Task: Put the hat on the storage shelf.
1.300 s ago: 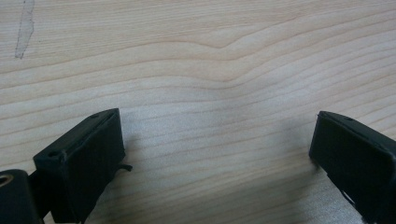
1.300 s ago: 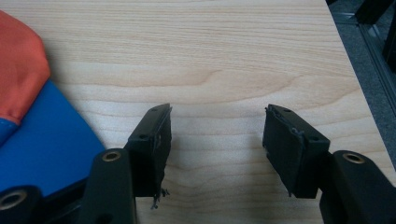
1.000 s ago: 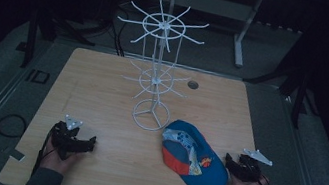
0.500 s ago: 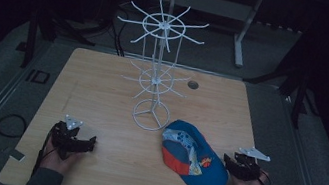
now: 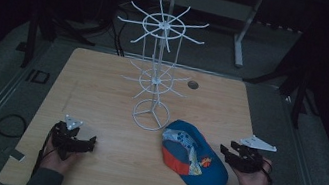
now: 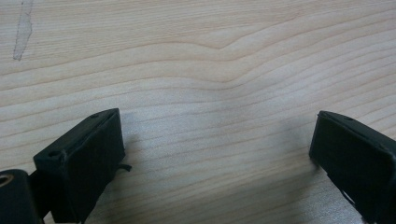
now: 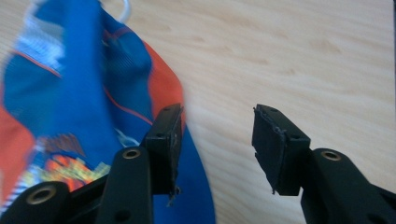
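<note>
The right tongs (image 5: pixel 233 153) hang just off the tabletop (image 5: pixel 101 92) at about 4 o'clock of it, released: in the right gripper view the jaws stand apart with bare wood between them, and they have just been narrowing somewhat with nothing caught. One of their fingers (image 7: pixel 164 140) lies over the edge of the cap (image 5: pixel 194 162) as seen from that camera, so the tongs seem lined up beside the cap's 3 o'clock edge, probably to come in on the fabric from the side.

The left tongs (image 5: pixel 82 140) sit low at about 8 o'clock of the tabletop, also released, jaws wide over plain wood grain in the left gripper view. They look parked, out of the way until a second grip is wanted.

The cap, blue and orange with a printed front, lies flat at roughly 5 o'clock, close to the person's edge where the right hand reaches it easily. At its 11 o'clock, just beside it, stands a white wire rack (image 5: pixel 157 71) with spokes at two levels, a likely place to hang the cap.
</note>
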{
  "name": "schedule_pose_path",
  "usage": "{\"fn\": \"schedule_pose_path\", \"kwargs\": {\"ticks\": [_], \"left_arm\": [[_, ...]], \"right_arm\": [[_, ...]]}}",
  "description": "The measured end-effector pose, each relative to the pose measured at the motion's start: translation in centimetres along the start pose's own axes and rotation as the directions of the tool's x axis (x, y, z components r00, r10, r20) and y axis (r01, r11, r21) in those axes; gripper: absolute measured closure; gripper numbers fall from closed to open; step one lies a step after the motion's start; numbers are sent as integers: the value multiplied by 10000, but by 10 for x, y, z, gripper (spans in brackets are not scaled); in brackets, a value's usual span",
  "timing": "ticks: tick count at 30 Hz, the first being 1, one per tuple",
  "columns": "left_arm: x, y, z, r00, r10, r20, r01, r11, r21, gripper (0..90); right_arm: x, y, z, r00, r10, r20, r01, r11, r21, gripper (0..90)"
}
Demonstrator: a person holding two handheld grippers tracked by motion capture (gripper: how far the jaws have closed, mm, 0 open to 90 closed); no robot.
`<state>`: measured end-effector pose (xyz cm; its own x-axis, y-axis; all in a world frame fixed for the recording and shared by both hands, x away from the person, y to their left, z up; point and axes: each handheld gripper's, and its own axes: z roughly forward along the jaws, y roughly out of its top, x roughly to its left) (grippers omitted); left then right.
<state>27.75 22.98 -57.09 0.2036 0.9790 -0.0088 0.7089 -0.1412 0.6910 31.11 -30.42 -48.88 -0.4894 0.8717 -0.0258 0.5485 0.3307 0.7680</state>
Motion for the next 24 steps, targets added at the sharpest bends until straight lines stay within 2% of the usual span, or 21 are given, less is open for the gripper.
{"fn": "schedule_pose_path", "kwargs": {"ticks": [5,6,7,10,13,14,18,24], "left_arm": [[0,0,0,10000,20,20,-20,10000,-2,32],[0,0,0,10000,25,32,-25,10000,-1,32],[0,0,0,10000,25,32,-25,10000,-1,32],[-1,0,0,10000,52,38,-52,10000,7,32],[-1,0,0,10000,61,40,-61,10000,7,32],[-1,0,0,10000,56,38,-56,10000,5,32],[-1,0,0,10000,67,43,-67,10000,10,32],[0,0,0,9999,94,56,-94,10000,18,32]], "right_arm": [[7,13,-3,9991,-195,-377,189,9997,-169,484],[11,20,-1,9978,-416,-519,409,9991,-147,469],[11,20,-1,9978,-416,-519,409,9991,-147,469],[22,31,4,9927,-790,-911,800,9968,73,432],[27,35,7,9889,-913,-1177,941,9954,191,411],[32,40,11,9844,-1138,-1340,1194,9922,350,396],[38,46,18,9801,-1233,-1553,1348,9887,657,360],[43,51,31,9762,-1331,-1713,1526,9826,1059,352]]}}
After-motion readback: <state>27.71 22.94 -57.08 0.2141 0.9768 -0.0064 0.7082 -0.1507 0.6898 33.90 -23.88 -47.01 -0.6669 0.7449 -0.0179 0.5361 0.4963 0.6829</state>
